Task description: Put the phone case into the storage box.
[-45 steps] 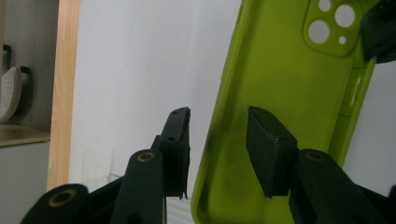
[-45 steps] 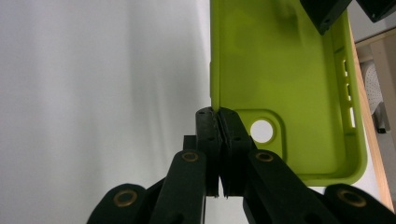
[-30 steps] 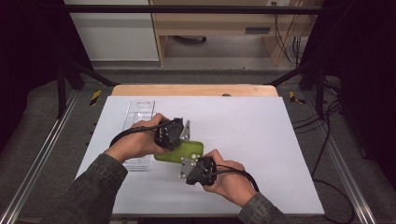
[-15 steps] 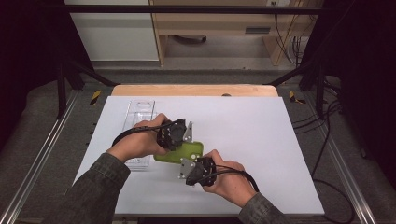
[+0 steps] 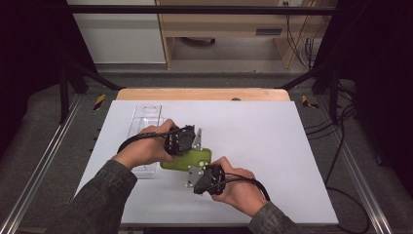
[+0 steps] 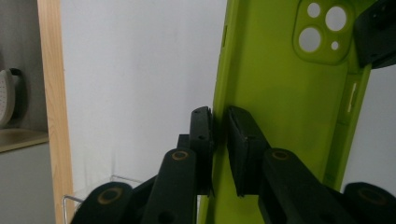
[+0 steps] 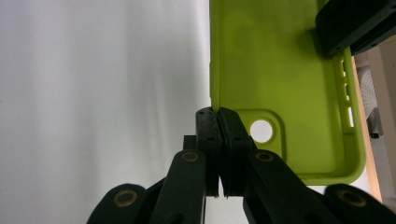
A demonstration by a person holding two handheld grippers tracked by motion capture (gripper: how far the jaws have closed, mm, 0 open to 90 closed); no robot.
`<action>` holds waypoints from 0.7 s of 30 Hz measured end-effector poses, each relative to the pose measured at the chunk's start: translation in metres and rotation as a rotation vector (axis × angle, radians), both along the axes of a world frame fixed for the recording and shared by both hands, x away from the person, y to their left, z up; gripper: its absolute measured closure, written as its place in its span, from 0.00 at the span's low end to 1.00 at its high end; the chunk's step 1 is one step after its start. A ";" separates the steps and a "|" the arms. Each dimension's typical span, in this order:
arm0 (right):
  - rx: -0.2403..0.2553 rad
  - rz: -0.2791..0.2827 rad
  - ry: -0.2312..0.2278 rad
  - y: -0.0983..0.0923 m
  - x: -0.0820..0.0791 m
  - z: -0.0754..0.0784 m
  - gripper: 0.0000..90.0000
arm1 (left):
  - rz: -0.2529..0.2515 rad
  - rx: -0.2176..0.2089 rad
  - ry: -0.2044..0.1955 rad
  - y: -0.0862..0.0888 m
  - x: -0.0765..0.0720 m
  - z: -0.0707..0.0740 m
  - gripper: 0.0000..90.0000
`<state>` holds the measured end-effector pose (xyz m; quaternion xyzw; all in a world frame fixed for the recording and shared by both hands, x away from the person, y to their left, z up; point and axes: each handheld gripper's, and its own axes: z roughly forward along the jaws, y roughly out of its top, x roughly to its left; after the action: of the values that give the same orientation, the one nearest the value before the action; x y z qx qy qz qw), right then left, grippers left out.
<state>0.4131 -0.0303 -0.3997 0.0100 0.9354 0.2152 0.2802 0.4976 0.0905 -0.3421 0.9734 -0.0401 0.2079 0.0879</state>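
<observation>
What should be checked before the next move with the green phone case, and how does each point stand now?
1. Right gripper clamped on the phone case edge near the camera cutout: ok.
2. Left gripper on the opposite side wall: jaws have just been closing, wall between the pads; firm contact: cannot tell.
3. Case held between both grippers over the white table: ok.
4. Case empty, inside facing the cameras: ok.
5. Clear plastic tray apart from the case: ok.
</observation>
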 end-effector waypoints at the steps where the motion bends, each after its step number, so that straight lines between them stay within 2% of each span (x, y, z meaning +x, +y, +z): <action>1: 0.000 0.001 0.000 0.000 0.000 0.000 0.98 | 0.001 -0.001 0.000 0.000 0.000 0.000 0.91; 10: 0.007 -0.009 0.005 -0.001 0.000 0.000 0.98 | -0.005 0.001 -0.031 -0.001 -0.001 0.001 0.96; 21: 0.020 -0.005 -0.006 -0.005 0.001 0.002 0.96 | -0.008 0.005 -0.042 0.000 -0.002 0.002 0.97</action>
<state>0.4139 -0.0349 -0.3978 0.0144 0.9324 0.2237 0.2834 0.4955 0.0904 -0.3401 0.9689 -0.0466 0.2278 0.0853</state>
